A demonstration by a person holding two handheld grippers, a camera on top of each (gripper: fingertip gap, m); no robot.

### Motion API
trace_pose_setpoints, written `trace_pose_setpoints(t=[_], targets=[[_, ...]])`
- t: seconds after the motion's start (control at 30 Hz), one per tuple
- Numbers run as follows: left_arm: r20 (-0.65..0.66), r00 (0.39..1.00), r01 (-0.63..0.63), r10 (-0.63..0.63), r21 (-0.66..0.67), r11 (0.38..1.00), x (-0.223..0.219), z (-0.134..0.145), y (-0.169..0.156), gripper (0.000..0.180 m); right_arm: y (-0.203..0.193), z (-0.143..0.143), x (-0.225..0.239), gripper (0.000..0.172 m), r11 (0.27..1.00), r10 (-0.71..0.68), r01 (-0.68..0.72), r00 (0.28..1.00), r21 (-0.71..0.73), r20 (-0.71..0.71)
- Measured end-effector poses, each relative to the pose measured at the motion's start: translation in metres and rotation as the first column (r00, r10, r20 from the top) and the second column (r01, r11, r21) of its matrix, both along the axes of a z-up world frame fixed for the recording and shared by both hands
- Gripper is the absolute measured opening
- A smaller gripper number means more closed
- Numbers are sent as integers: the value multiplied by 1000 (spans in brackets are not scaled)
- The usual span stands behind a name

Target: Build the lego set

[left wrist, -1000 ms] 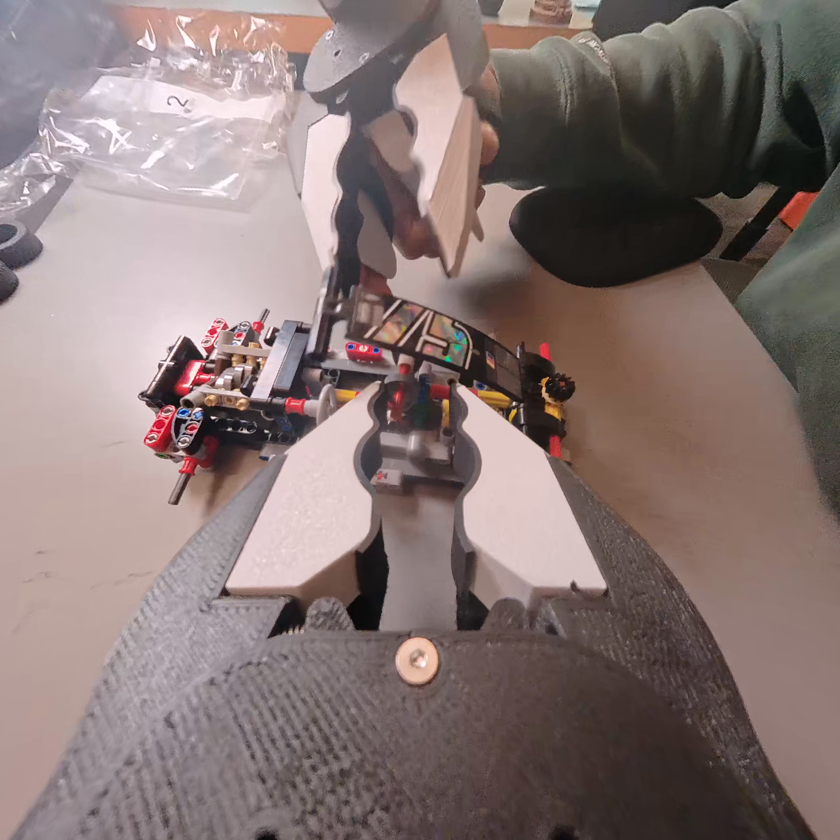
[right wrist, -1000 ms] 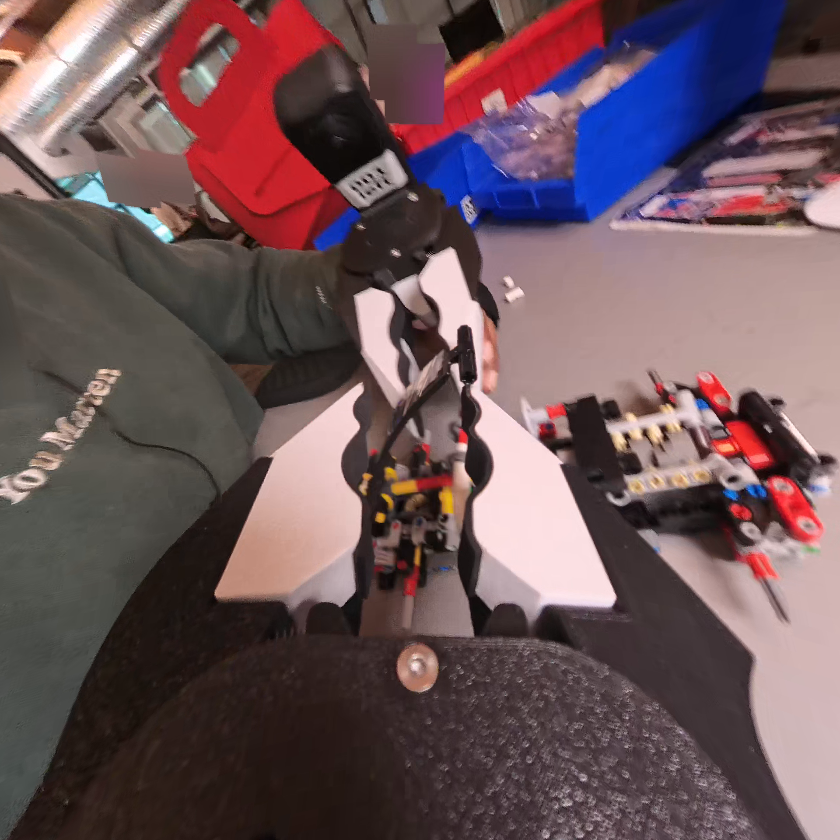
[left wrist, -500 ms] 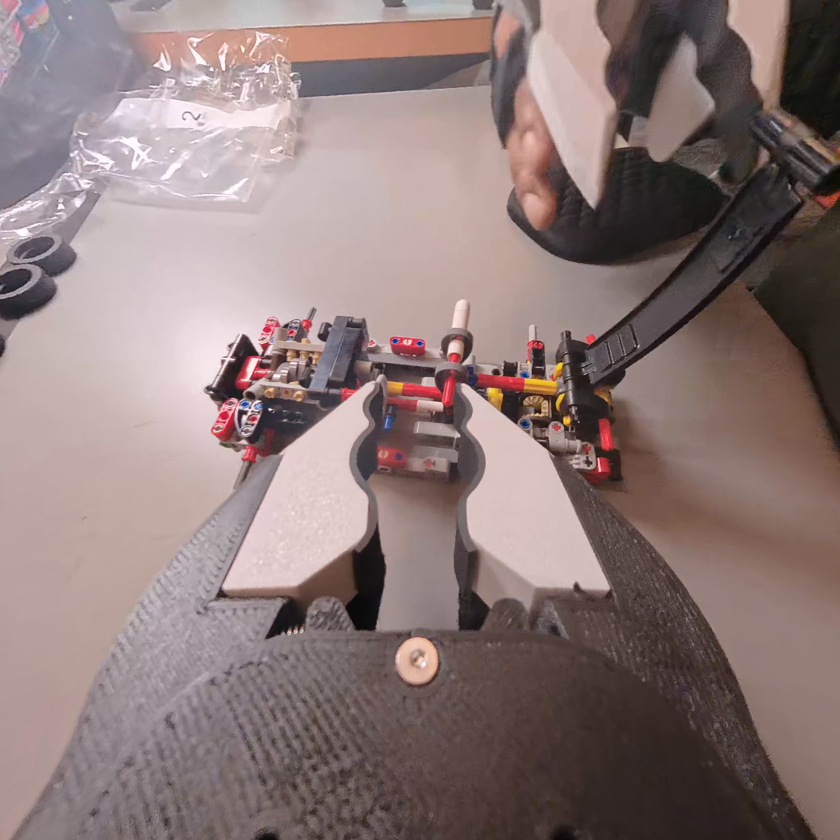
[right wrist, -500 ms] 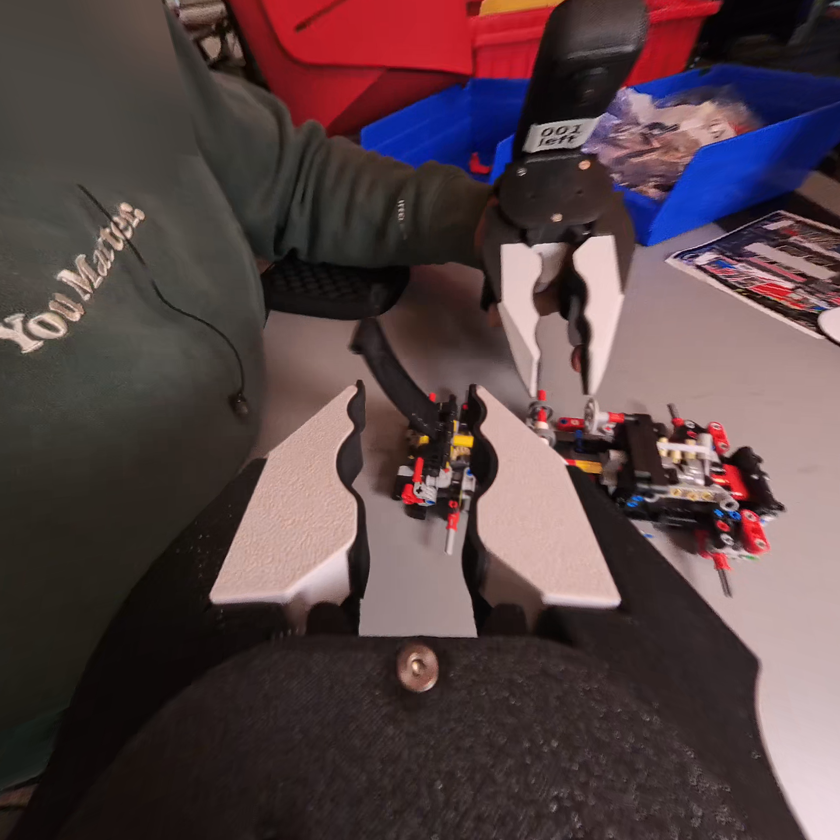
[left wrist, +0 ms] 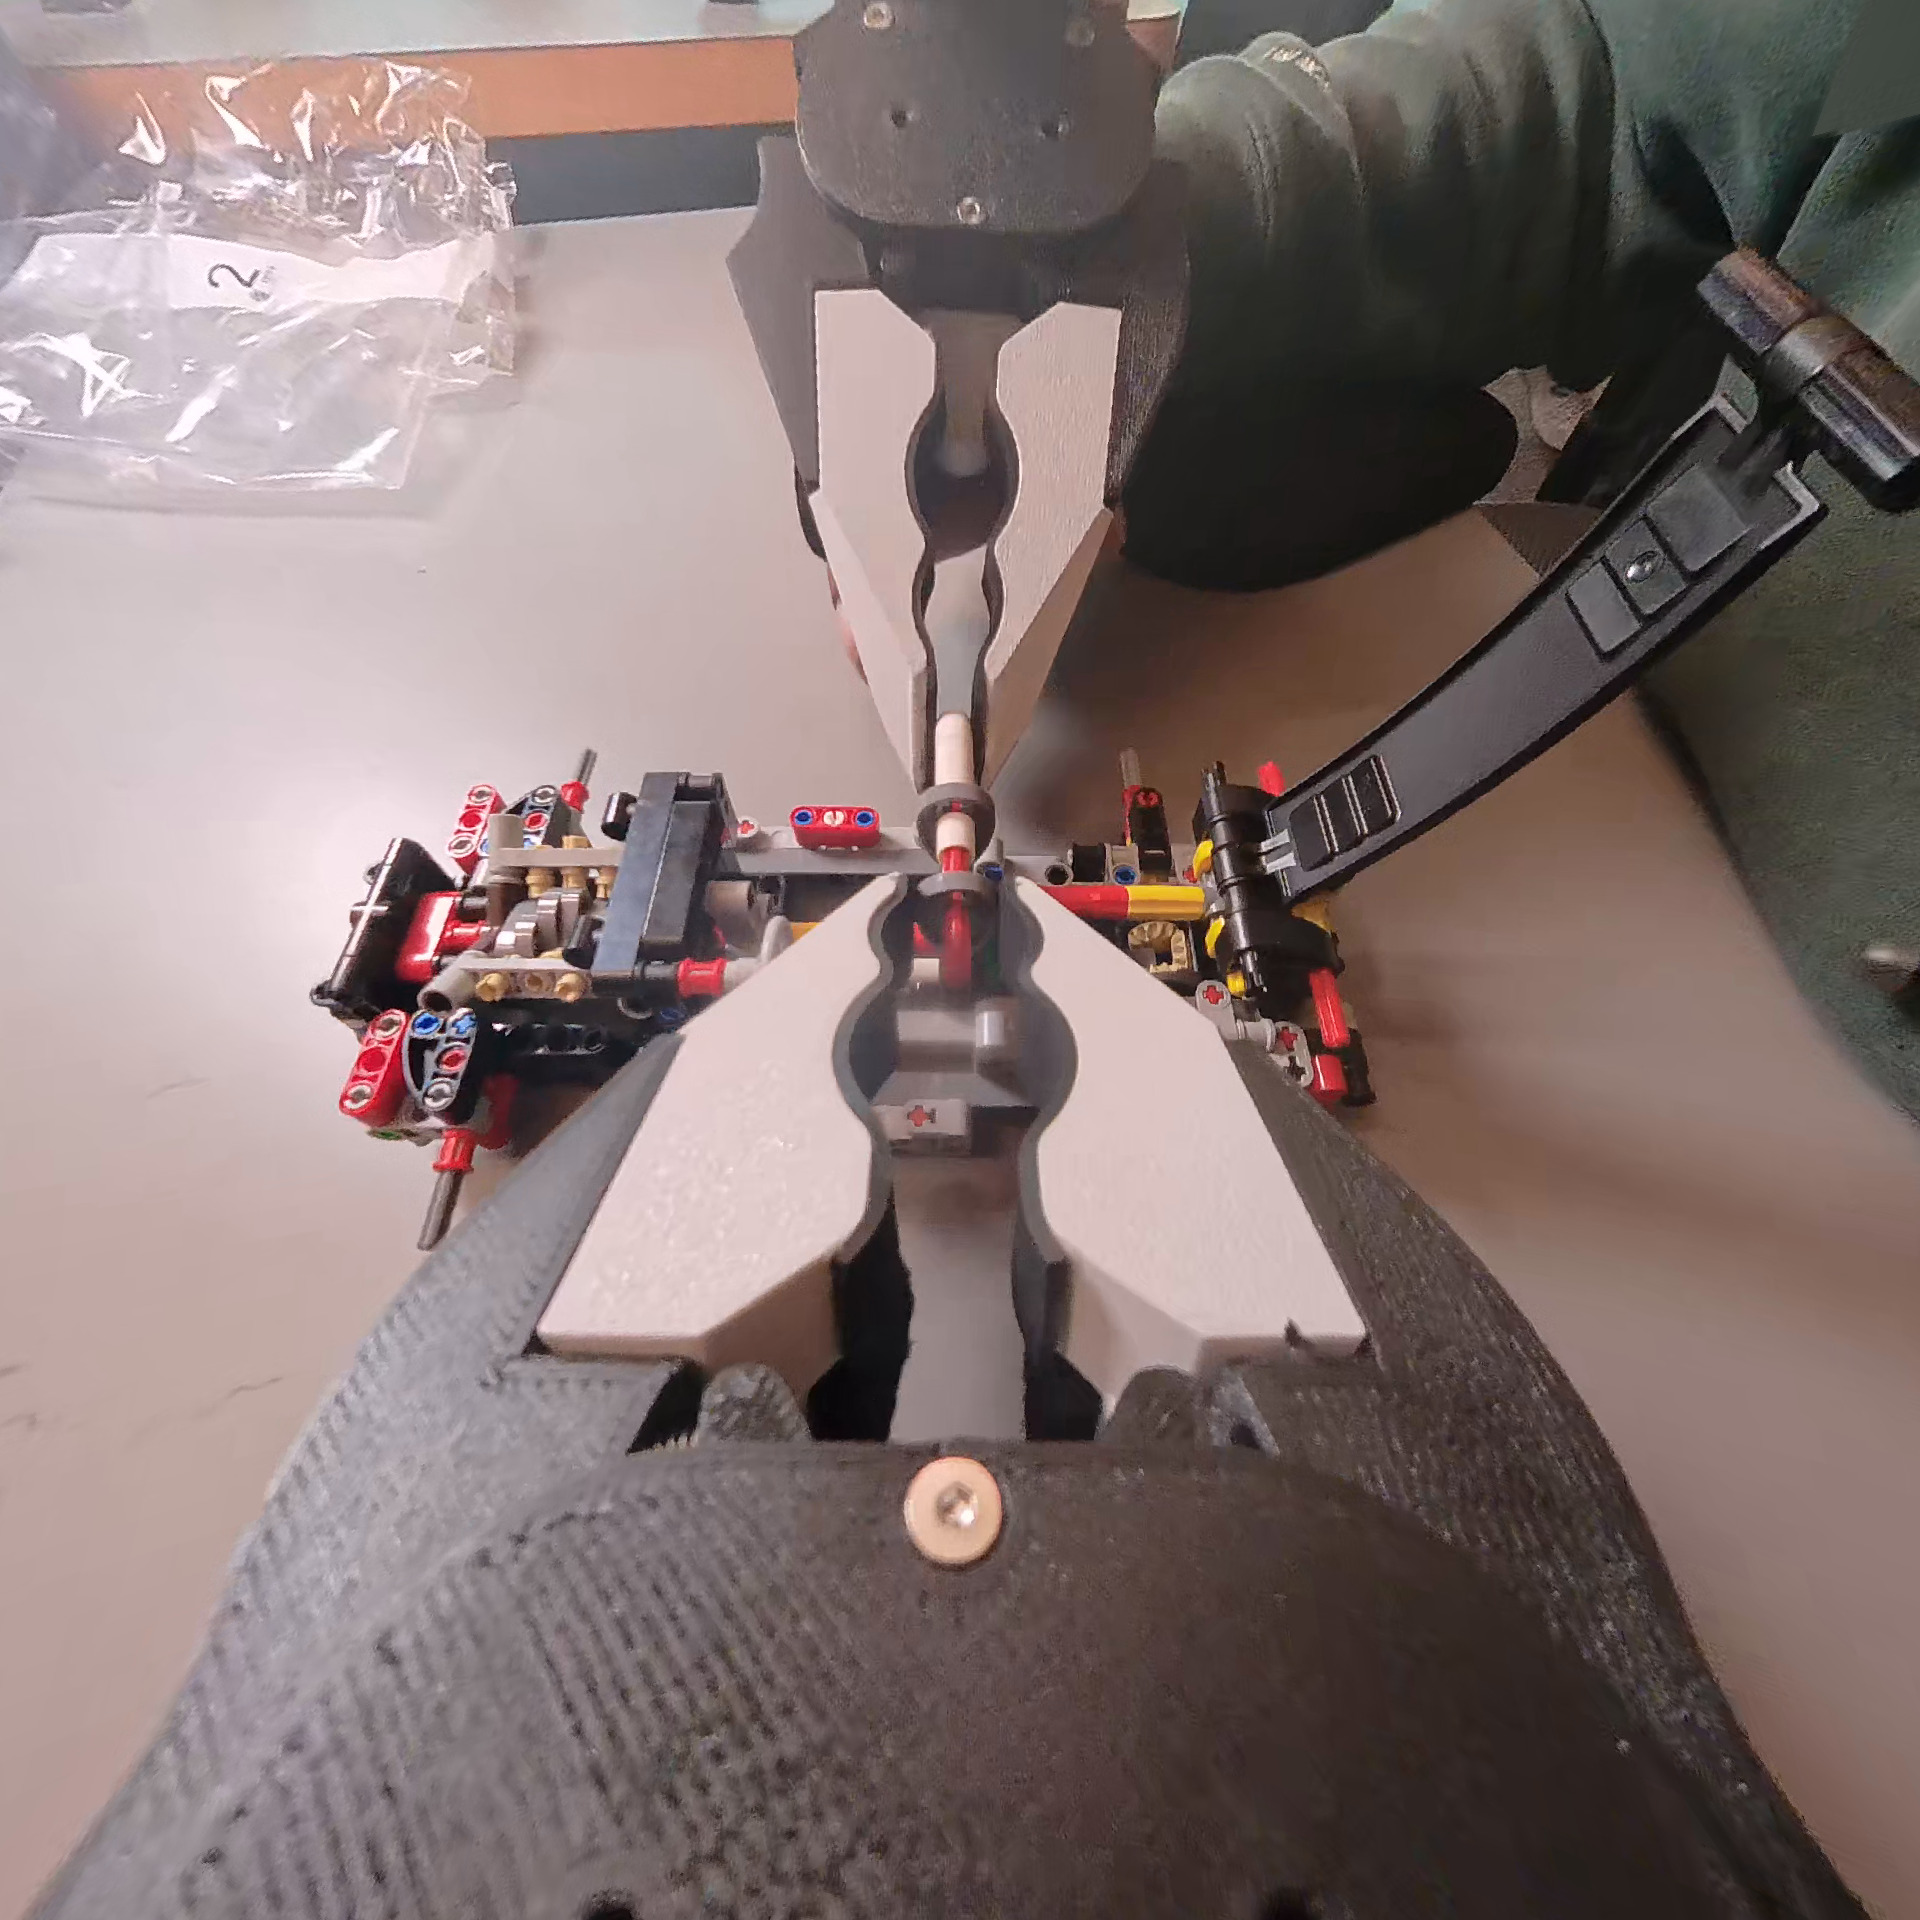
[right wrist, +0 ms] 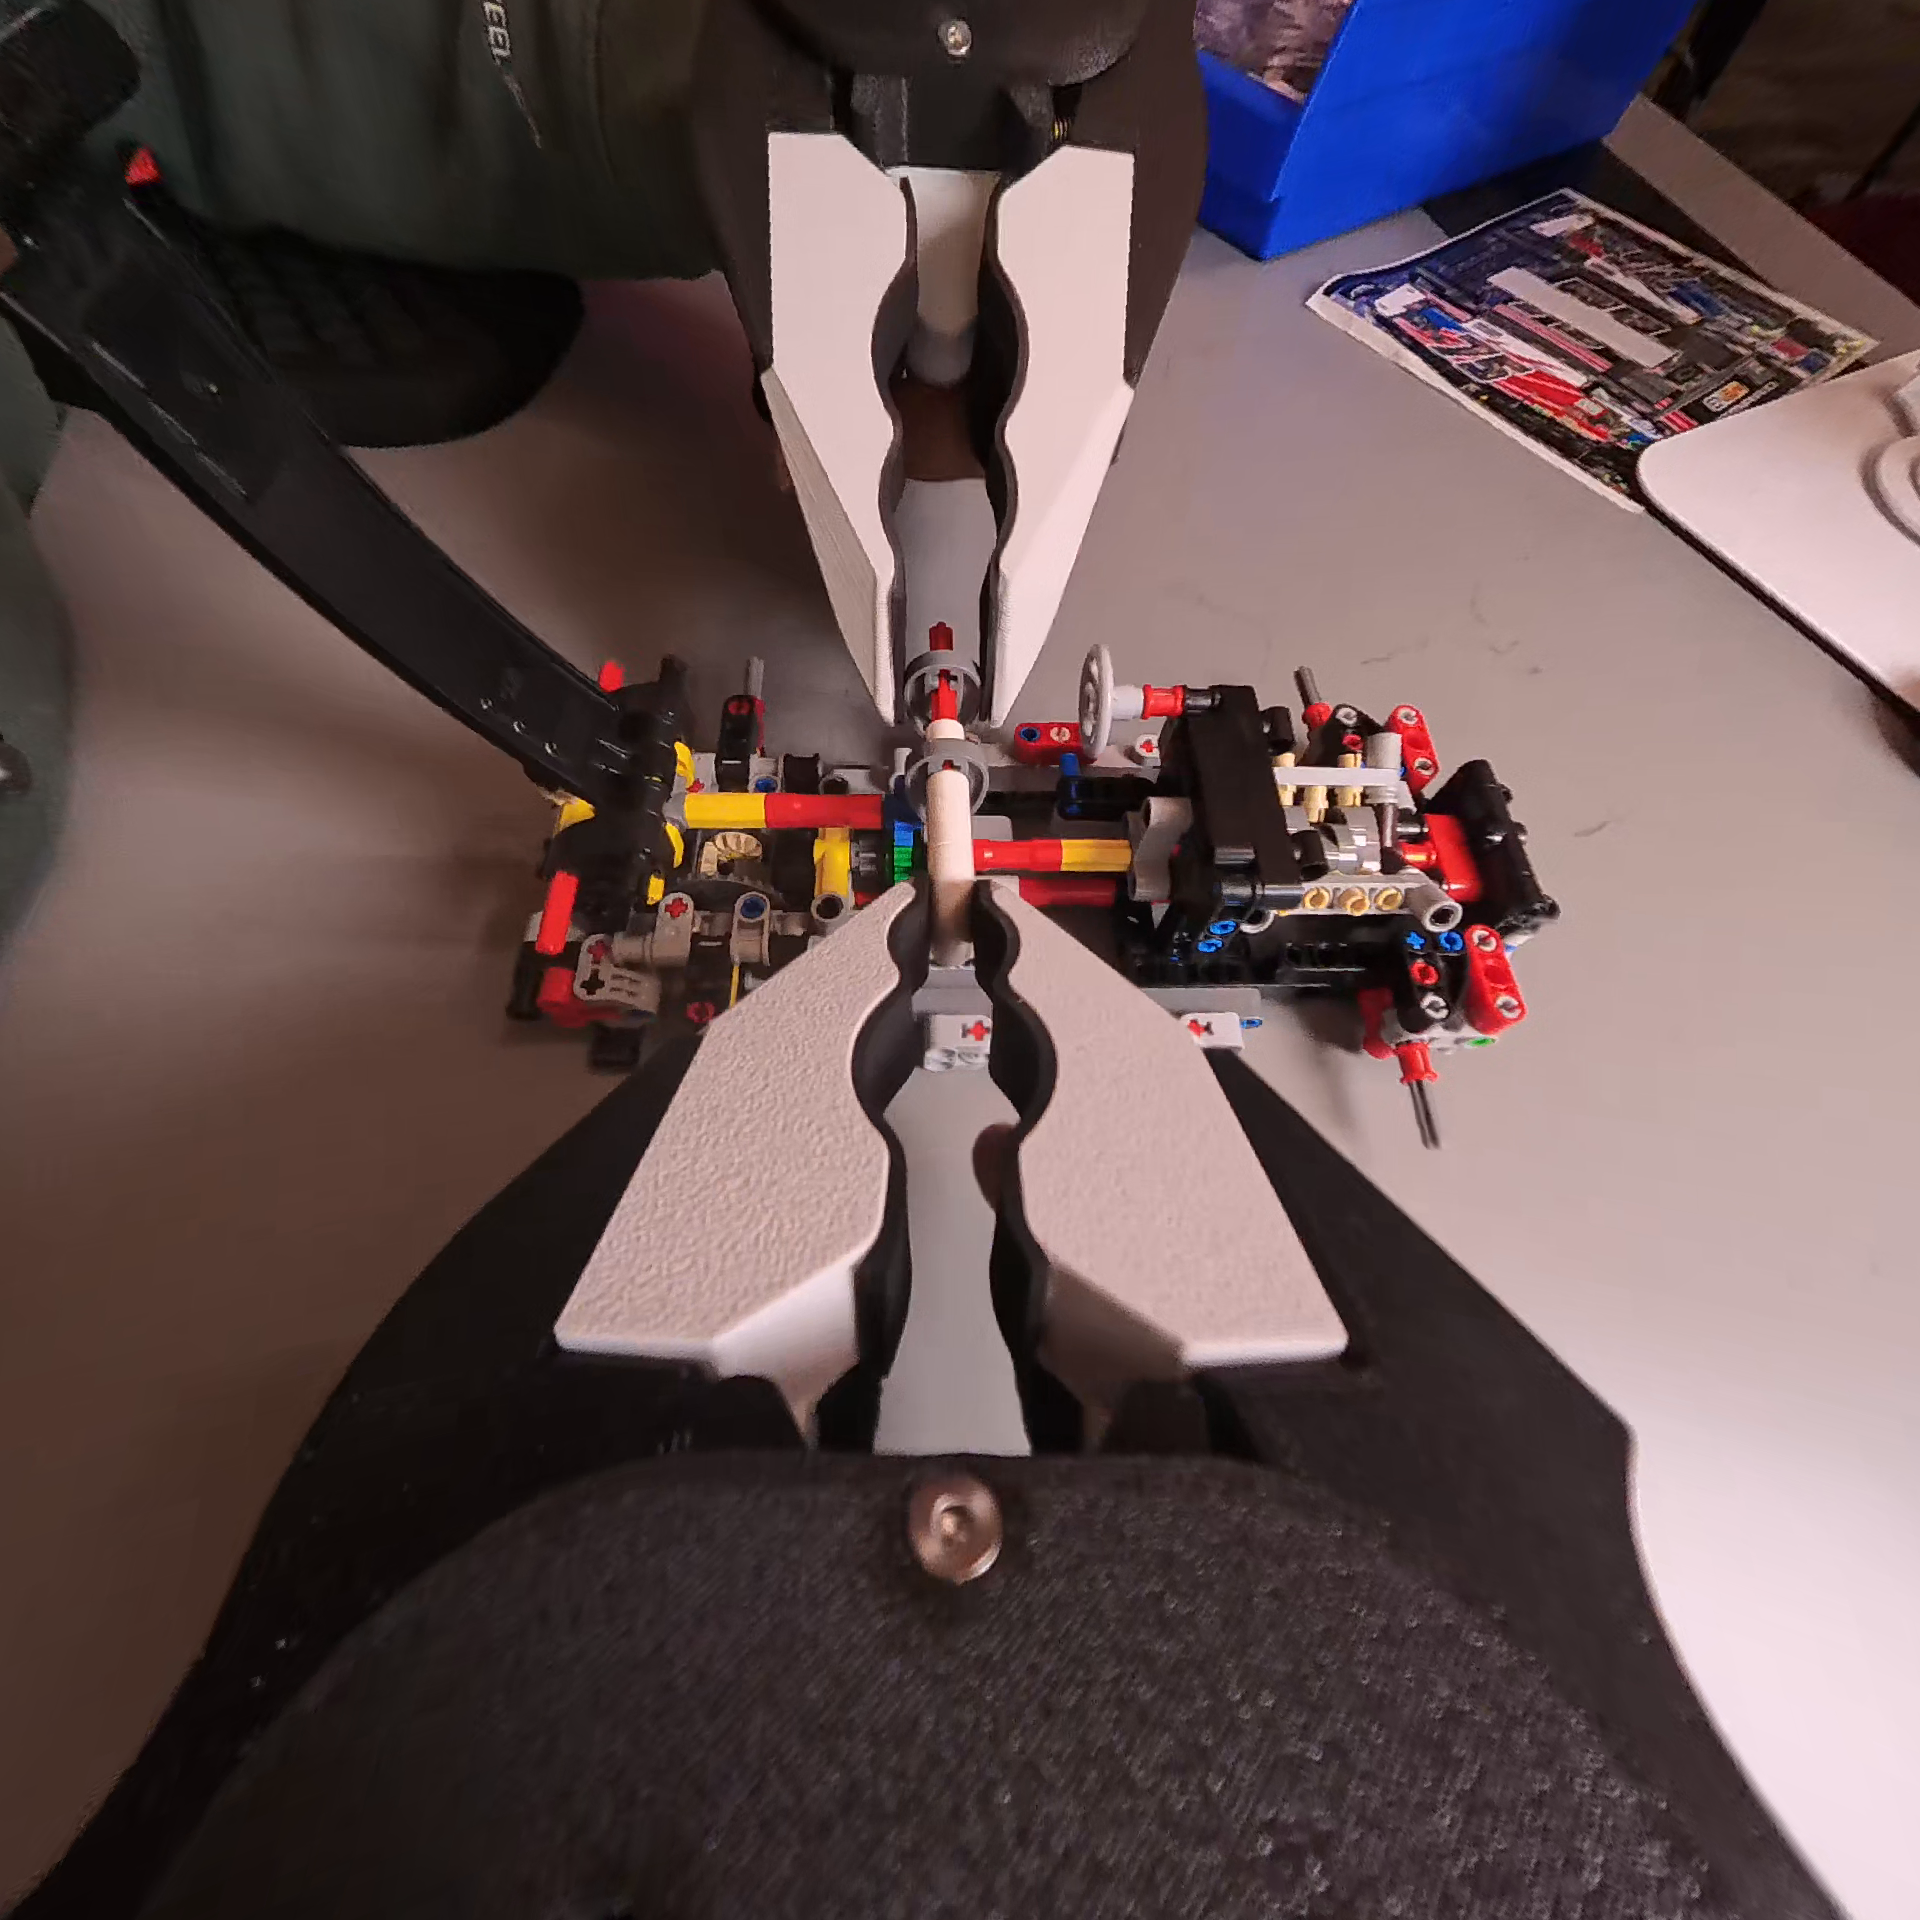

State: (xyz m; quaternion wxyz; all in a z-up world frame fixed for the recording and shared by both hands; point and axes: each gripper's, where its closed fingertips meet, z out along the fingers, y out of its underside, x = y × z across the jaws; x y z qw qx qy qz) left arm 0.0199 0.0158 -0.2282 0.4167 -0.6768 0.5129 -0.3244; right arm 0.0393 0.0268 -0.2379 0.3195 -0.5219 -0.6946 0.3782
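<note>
A toy brick car chassis (left wrist: 623, 914) lies on the grey table (left wrist: 260, 644), and it also shows in the right wrist view (right wrist: 1299, 852). A cross shaft stands through its middle, with a white rod (right wrist: 948, 831) at one end and a grey ring (left wrist: 956, 881) on a red axle at the other. My left gripper (left wrist: 956, 888) is shut on the grey ring, which the right wrist view (right wrist: 942, 691) confirms. My right gripper (right wrist: 951, 909) is shut on the white rod, opposite the left one (left wrist: 956, 753). A long black panel (left wrist: 1507, 675) sticks up from one end of the chassis.
Clear plastic bags (left wrist: 239, 312) lie at the back left of the left wrist view. A blue bin (right wrist: 1403, 125), a printed booklet (right wrist: 1590, 332) and a white object (right wrist: 1818, 499) are to the right. A green sleeve (left wrist: 1455, 208) and a black mesh pad (right wrist: 395, 343) are near the panel. My two grippers' fingertips are within a few centimetres of each other.
Half a second ago both grippers were open and the right one hovered off the chassis. The right came down onto the white rod and shut; the left closed on the shaft's other end.
</note>
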Motion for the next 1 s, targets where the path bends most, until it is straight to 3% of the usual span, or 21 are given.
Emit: trace_pose_setpoints(t=[0.4, 0.9, 1.0], targets=[[-21, 999, -31, 32, 22, 999, 4, 0, 3, 13, 3, -4, 2, 4, 1000, -10, 11, 998, -20, 64], [-20, 999, -28, 29, 20, 999, 2, -1, 4, 13, 5, -2, -1, 5, 999, -24, 24, 1000, -29, 20], [-12, 998, -55, 55, 5, 998, -1, -4, 4, 29, 4, -3, 0, 10, 999, -20, 20, 1000, -35, 2]])
